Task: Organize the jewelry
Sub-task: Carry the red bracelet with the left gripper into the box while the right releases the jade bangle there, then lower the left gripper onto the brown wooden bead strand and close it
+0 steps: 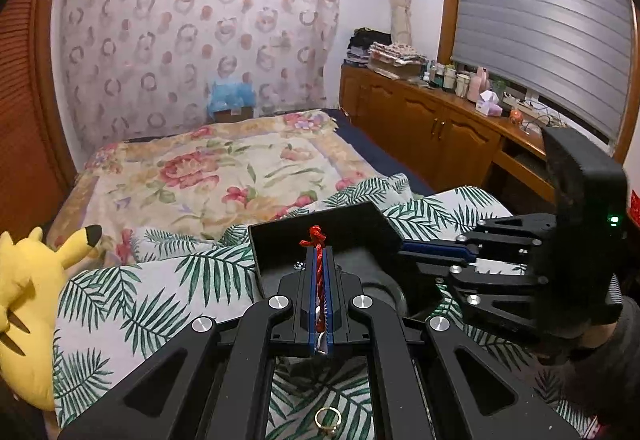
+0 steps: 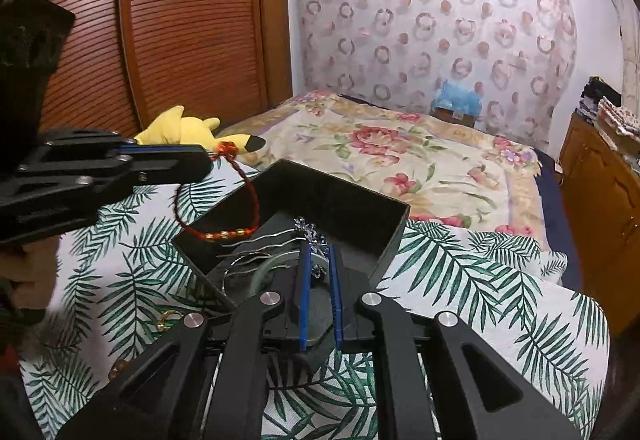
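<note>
Nearest our left lens, a gold ring (image 1: 328, 421) lies on the palm-print bedcover (image 1: 160, 280). Our left hand-held gripper (image 1: 319, 252) is clamped tight on a red cord bracelet (image 2: 224, 216), whose beaded loop hangs over the near corner of the black box (image 2: 360, 208). Our right hand-held gripper (image 2: 320, 260) reaches into that box, its jaws narrowly parted around a silver snowflake piece (image 2: 314, 236), beside wavy hairpins (image 2: 260, 244).

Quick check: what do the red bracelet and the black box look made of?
Red bracelet: twisted cord, likely thread, matte, with glossy gold-coloured beads, perhaps metal. Black box: rigid, matte, sharp-edged walls, possibly covered card or plastic; cannot tell which.
</note>
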A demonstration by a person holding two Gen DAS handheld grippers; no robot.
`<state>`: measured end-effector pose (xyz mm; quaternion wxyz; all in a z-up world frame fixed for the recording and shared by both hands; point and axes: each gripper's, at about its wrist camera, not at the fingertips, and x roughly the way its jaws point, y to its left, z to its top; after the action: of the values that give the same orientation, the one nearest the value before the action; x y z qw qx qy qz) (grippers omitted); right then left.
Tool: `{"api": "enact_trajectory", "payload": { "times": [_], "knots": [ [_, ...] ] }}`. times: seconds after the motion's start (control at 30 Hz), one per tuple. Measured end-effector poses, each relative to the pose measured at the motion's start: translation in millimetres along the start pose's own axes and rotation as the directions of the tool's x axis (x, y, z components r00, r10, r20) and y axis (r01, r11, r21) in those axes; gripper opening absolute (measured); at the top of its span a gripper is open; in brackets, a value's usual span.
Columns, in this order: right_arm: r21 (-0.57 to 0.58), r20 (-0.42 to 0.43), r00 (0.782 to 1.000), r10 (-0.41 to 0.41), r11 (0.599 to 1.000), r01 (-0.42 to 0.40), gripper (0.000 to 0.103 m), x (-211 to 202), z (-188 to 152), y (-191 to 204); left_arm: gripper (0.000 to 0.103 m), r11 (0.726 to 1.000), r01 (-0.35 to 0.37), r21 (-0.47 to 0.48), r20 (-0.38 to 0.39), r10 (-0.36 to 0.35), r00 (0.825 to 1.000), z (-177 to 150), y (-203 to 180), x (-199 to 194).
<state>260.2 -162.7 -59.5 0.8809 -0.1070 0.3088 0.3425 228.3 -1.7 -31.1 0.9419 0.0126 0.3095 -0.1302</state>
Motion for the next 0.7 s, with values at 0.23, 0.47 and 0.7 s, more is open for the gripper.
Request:
{"api": "enact_trajectory", "payload": {
  "times": [0.23, 0.47, 0.7],
  "knots": [
    [0.029, 0.027, 0.999, -0.029, 0.999, 0.028, 0.012, -8.9, -0.5, -6.2, 0.002, 1.0, -0.013, 0.006, -0.017, 0.013, 1.0, 4.0, 2.5, 15.6],
    [0.046, 0.034, 0.998, -0.048, 0.998, 0.046, 0.012, -12.5, -0.7, -16.3, 0.002, 1.0, -0.009, 0.004, -0.025, 0.009, 1.0, 9.0, 3.9, 25.1],
    [0.05, 0.031, 0.998, -0.052, 0.997, 0.051, 0.012, -10.7, -2.0, -17.3, 0.013, 1.0, -0.01, -0.003, -0.036, 0.009, 0.999, 6.7, 8.0, 29.5]
  ]
}}
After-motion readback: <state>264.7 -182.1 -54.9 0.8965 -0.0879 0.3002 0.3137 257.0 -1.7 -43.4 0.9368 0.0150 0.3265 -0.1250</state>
